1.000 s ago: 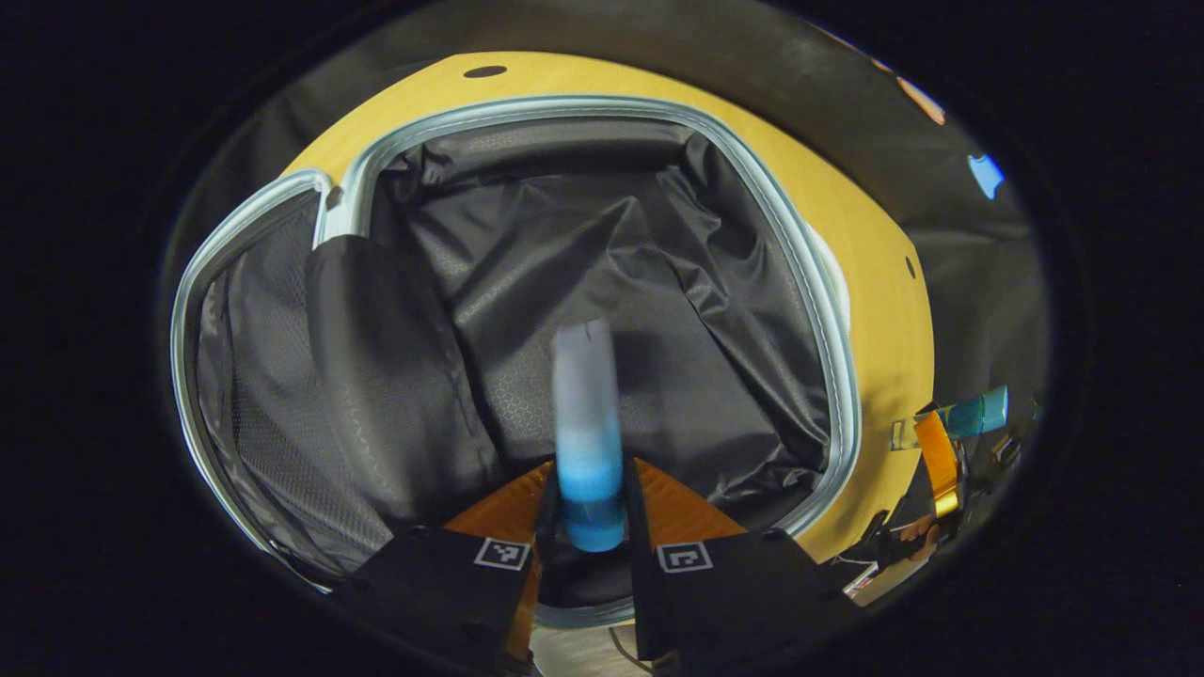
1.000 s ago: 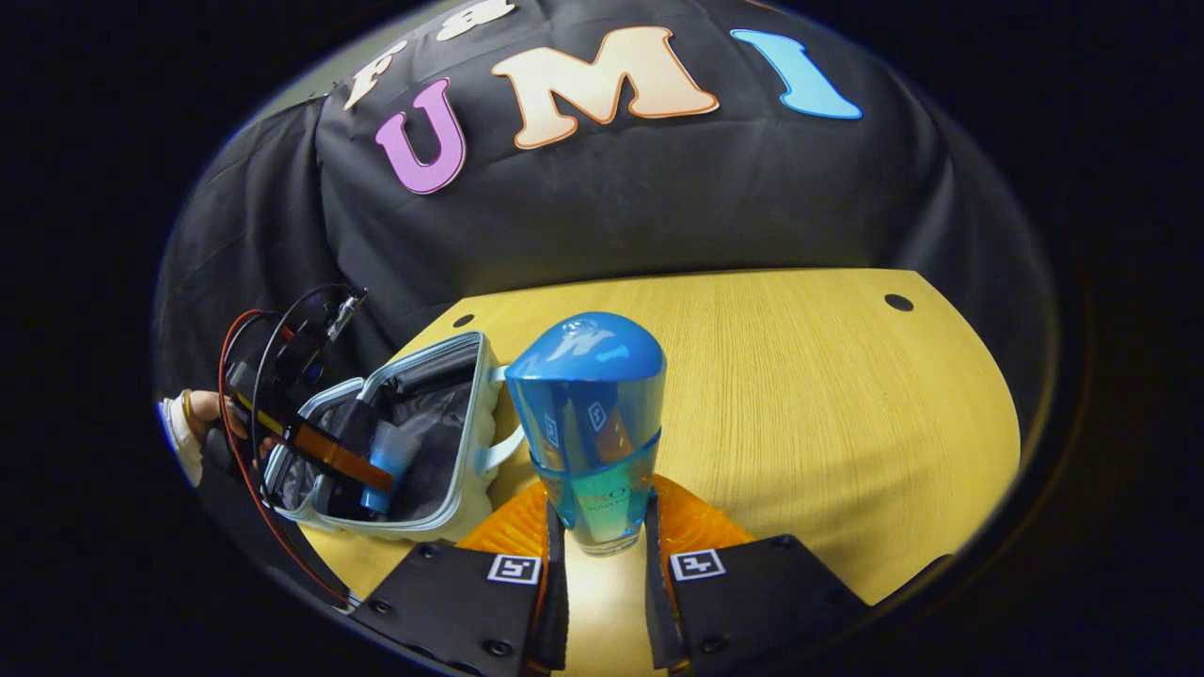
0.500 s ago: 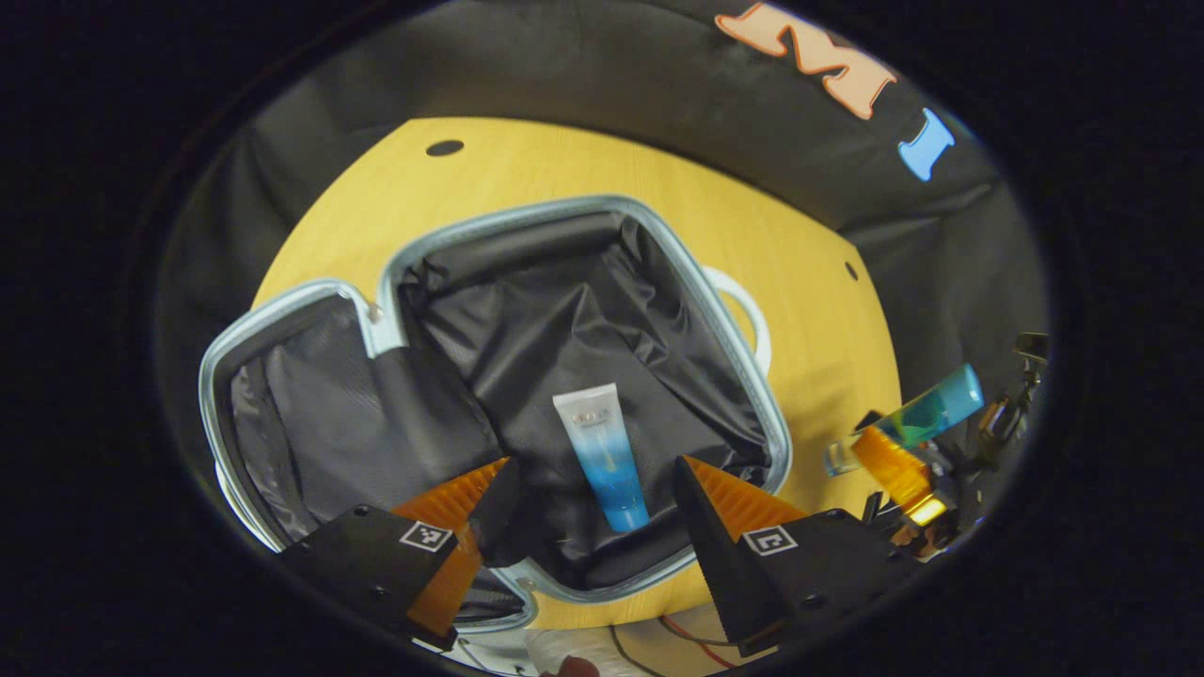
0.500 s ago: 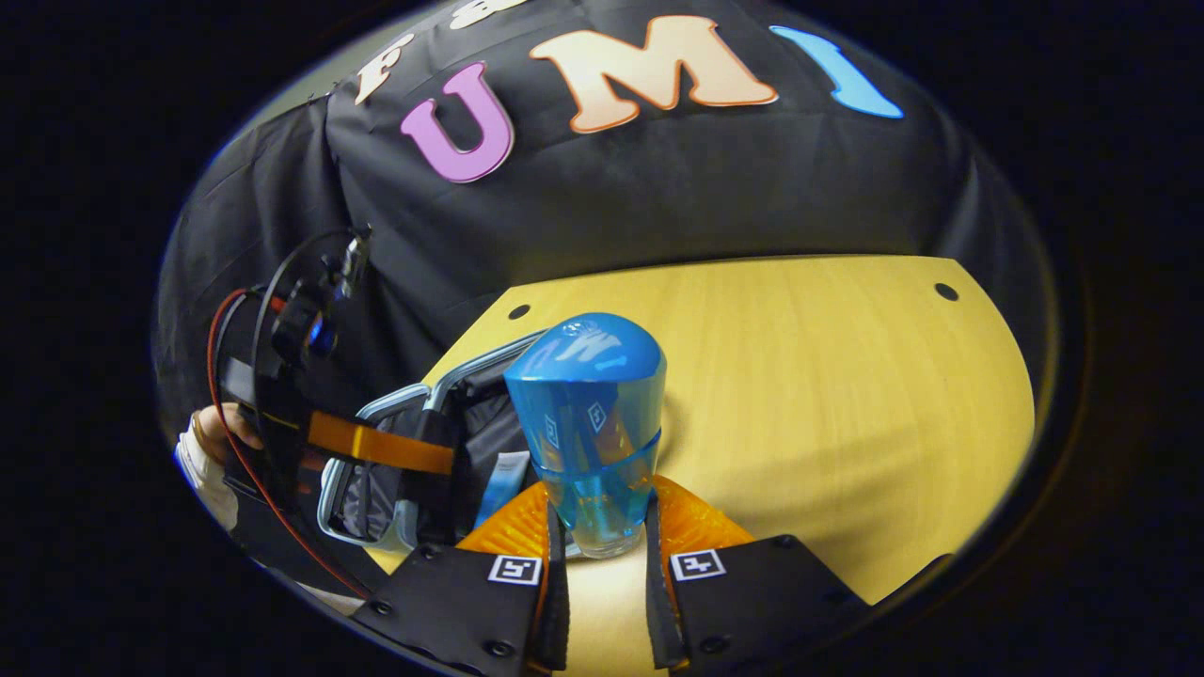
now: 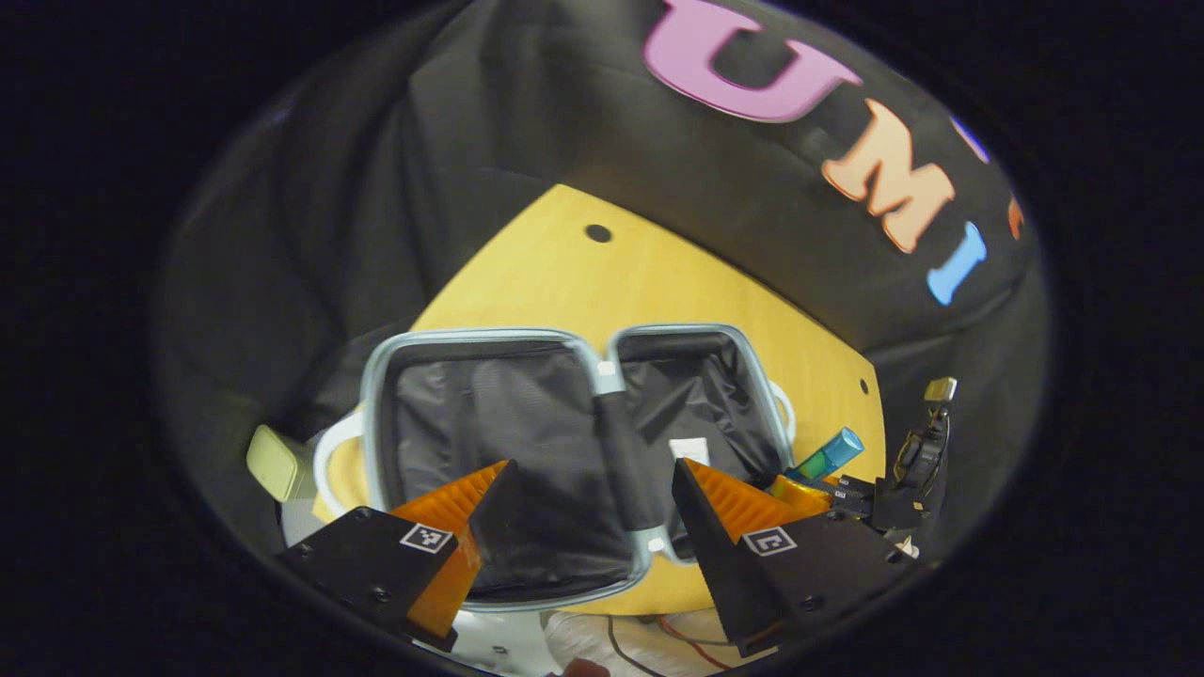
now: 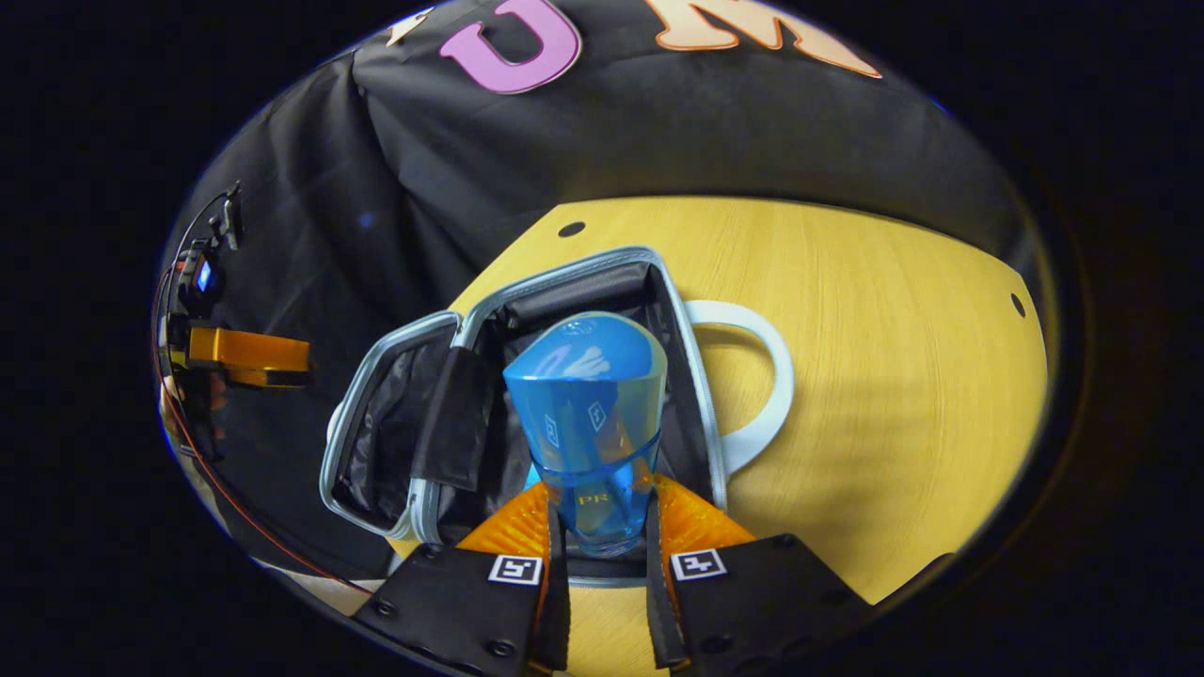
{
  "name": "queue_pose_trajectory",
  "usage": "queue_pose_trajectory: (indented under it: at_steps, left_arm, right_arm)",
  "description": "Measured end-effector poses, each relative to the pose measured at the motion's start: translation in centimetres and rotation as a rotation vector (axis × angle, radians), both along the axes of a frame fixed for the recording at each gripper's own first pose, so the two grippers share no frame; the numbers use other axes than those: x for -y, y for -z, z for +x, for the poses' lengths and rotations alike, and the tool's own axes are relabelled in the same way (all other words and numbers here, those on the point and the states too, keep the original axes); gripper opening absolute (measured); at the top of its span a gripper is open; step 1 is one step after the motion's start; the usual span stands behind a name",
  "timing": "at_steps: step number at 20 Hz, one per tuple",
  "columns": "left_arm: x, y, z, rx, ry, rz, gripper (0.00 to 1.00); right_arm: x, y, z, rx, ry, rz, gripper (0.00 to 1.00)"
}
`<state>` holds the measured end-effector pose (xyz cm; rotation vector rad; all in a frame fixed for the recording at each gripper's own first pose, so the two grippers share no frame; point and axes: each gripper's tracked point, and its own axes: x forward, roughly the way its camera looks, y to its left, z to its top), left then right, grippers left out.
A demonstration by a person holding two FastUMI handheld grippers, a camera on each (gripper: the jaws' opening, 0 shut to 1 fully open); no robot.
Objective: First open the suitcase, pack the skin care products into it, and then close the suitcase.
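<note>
Left gripper view: the left gripper (image 5: pixel 583 489) hangs with fingers spread, empty, above the open suitcase (image 5: pixel 489 451) on the yellow table (image 5: pixel 602 282). Right gripper view: the right gripper (image 6: pixel 602 527) clamps a blue bottle (image 6: pixel 588 414) over the suitcase's right half.

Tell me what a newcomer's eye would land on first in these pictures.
First the blue bottle, clamped in the right gripper and held over the open suitcase. Next the suitcase itself, lying spread open on the yellow table, its dark lining showing. Then the left gripper, open and holding nothing above it.
</note>
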<state>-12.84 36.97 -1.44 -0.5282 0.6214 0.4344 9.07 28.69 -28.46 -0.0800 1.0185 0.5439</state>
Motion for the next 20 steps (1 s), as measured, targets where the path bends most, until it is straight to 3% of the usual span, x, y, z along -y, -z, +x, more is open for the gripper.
queue_pose_trajectory:
  at_steps: [2,5,8,11,12,16,17,18,19,20]
  left_arm:
    - [-3.2,-0.2,-3.8,-0.006,-0.098,-0.009,0.96]
    - [-7.8,0.5,-8.6,-0.026,-0.240,-0.014,0.96]
    - [-11.3,1.6,-11.9,-0.054,-0.332,-0.025,0.96]
    - [-12.4,3.9,-12.7,-0.075,-0.370,-0.070,0.95]
    - [-12.1,4.7,-12.6,-0.078,-0.372,-0.091,0.95]
    - [-11.3,7.0,-11.8,-0.078,-0.360,-0.182,0.96]
    - [-11.9,7.8,-11.7,-0.081,-0.359,-0.196,0.96]
    - [-12.1,8.3,-11.6,-0.087,-0.357,-0.207,0.96]
    - [-12.2,8.7,-11.6,-0.089,-0.352,-0.214,0.96]
    - [-12.1,9.0,-11.5,-0.091,-0.346,-0.220,0.96]
  right_arm:
    - [0.2,1.0,-0.3,-0.017,-0.018,-0.053,0.35]
    - [0.4,2.7,-0.5,-0.042,-0.030,-0.110,0.31]
    - [0.5,3.5,-0.6,-0.047,-0.043,-0.142,0.31]
    - [0.1,3.9,-0.5,-0.045,-0.043,-0.155,0.35]
    - [0.1,4.0,-0.7,-0.048,-0.042,-0.158,0.42]
    - [-1.2,3.6,-0.4,-0.038,-0.021,-0.114,0.43]
    - [-1.5,2.9,-0.1,-0.033,-0.012,-0.097,0.48]
    - [-1.6,2.4,0.2,-0.023,0.000,-0.082,0.65]
    - [-1.8,1.8,0.6,-0.010,0.012,-0.062,0.72]
    - [-2.0,1.1,0.7,0.002,0.025,-0.039,0.89]
